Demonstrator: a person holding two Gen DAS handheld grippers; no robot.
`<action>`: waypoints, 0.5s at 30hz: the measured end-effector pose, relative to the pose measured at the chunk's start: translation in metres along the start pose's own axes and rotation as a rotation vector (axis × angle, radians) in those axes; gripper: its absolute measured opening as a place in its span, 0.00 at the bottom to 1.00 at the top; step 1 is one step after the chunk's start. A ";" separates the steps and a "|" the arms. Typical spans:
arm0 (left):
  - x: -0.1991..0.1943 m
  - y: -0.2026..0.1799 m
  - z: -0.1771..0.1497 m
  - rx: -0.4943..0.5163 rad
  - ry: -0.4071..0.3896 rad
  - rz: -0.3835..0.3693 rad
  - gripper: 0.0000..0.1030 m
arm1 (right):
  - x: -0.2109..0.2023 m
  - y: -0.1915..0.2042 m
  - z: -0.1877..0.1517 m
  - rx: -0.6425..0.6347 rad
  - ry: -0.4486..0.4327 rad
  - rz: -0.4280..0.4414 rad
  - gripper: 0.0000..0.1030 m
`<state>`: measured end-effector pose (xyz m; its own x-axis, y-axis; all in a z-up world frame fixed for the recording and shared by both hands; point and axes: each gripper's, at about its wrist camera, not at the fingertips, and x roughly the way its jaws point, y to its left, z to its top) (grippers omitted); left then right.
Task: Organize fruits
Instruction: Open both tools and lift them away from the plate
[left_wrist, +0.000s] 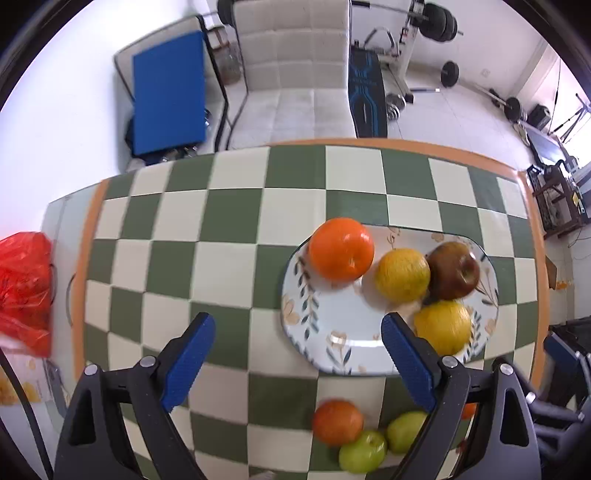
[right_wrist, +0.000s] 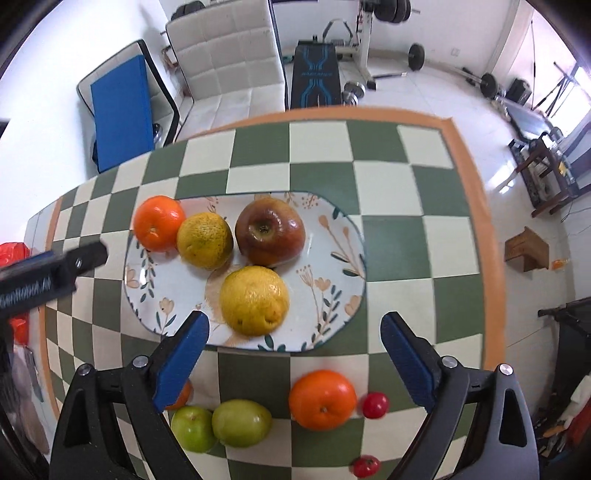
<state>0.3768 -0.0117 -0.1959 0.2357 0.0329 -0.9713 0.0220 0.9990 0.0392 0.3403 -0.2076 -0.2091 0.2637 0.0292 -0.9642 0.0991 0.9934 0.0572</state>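
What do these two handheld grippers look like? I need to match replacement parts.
Both look alike. The left gripper and right gripper each have two black angular arms with triangular cut-outs and silver pivot bolts, tipped with blue ribbed pads. No cables, sleeves or hands show.

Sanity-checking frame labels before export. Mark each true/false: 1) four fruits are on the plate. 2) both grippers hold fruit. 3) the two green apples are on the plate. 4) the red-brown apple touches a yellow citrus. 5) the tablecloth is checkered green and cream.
1) True: an orange, two yellow citrus and the red-brown apple sit on the plate.
2) False: left gripper and right gripper are open and empty.
3) False: the green apples lie on the tablecloth.
4) True.
5) True.
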 end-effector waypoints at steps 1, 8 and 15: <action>-0.009 0.002 -0.006 -0.003 -0.018 -0.001 0.89 | -0.010 -0.001 -0.003 -0.002 -0.016 0.000 0.93; -0.073 0.011 -0.044 -0.018 -0.126 -0.018 0.89 | -0.075 0.004 -0.029 -0.020 -0.108 0.010 0.93; -0.125 0.010 -0.080 0.005 -0.204 -0.024 0.89 | -0.129 0.004 -0.061 -0.034 -0.176 0.016 0.93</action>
<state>0.2697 -0.0036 -0.0930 0.4266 0.0016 -0.9044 0.0347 0.9992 0.0181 0.2479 -0.2010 -0.1000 0.4292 0.0281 -0.9028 0.0622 0.9962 0.0606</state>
